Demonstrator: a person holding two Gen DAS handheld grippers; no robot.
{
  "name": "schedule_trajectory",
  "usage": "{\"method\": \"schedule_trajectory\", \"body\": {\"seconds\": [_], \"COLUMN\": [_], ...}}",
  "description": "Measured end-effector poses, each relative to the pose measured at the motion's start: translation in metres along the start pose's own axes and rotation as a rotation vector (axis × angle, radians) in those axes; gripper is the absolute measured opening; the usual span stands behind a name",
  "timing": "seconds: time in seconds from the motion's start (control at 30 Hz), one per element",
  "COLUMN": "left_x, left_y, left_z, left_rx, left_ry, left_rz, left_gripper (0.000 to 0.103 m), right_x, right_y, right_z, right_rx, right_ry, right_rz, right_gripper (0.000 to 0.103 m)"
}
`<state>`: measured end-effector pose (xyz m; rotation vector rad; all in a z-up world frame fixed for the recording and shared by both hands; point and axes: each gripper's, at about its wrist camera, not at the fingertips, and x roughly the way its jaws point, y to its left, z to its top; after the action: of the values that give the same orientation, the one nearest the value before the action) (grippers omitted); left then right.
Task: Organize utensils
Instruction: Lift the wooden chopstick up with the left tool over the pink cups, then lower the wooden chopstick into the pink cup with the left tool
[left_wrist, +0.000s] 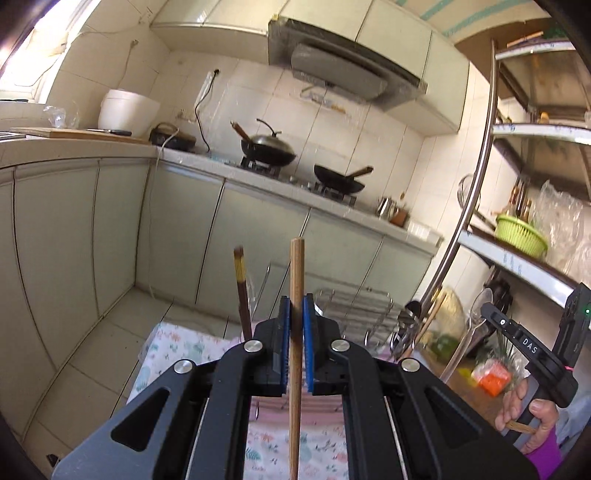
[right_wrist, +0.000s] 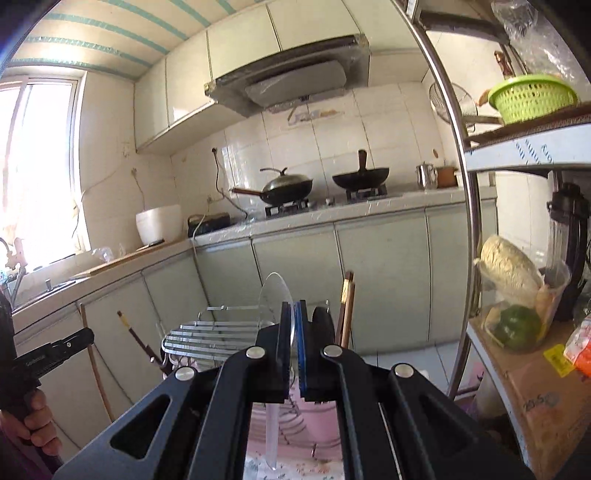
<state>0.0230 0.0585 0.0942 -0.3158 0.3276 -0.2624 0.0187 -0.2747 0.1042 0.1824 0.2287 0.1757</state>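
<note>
My left gripper is shut on a light wooden chopstick, which stands upright through the blue pads. A dark chopstick stands just left of it. My right gripper is shut on a clear plastic spoon, bowl up and handle hanging below. In the left wrist view the right gripper and its spoon appear at the right. The right wrist view shows the left gripper at the left with the wooden chopstick. A metal dish rack lies beyond both.
A floral cloth covers the table below. Dark chopsticks stand right of my right gripper. A metal shelf with a green basket and a cardboard box is at the right. Counter, stove and woks are far behind.
</note>
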Motion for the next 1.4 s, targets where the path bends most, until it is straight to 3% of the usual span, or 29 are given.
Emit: {"method": "schedule_trajectory", "body": {"seconds": [0.23,0.5,0.73,0.9,1.07,1.2,1.4], "left_x": [0.011,0.023,0.02,0.03,0.046,0.06,0.075], "left_y": [-0.007,-0.011,-0.027,-0.038,-0.038,-0.038,-0.029], "left_z": [0.013,0.027,0.046,0.046,0.04,0.034,0.019], "left_rx": [0.007,0.014,0.059,0.1,0.096,0.126,0.131], "left_ry": [-0.02,-0.066,-0.258,-0.387,-0.45,-0.467,-0.382], "left_rz": [-0.001,0.011,0.056,0.165,0.211,0.253,0.237], "left_gripper": [0.006,0.006,0.006,0.006,0.006,0.006,0.006], "right_x": [0.019,0.054,0.061,0.063,0.064,0.067,0.072], "right_y": [-0.005,-0.004,-0.005,-0.009,-0.011,-0.012,-0.011], "right_z": [0.025,0.002,-0.029,-0.045,-0.053,-0.055,-0.061], "right_rx": [-0.043,-0.132,-0.144,-0.113,-0.1,-0.093,-0.093], "right_ry": [-0.141,-0.116,-0.057,-0.023,-0.005,0.006,0.027], "right_rz": [-0.059,-0.107,-0.11,-0.102,-0.097,-0.09,-0.083], "right_gripper": [0.003,0.003,0.003,0.003,0.003,0.003,0.003]}}
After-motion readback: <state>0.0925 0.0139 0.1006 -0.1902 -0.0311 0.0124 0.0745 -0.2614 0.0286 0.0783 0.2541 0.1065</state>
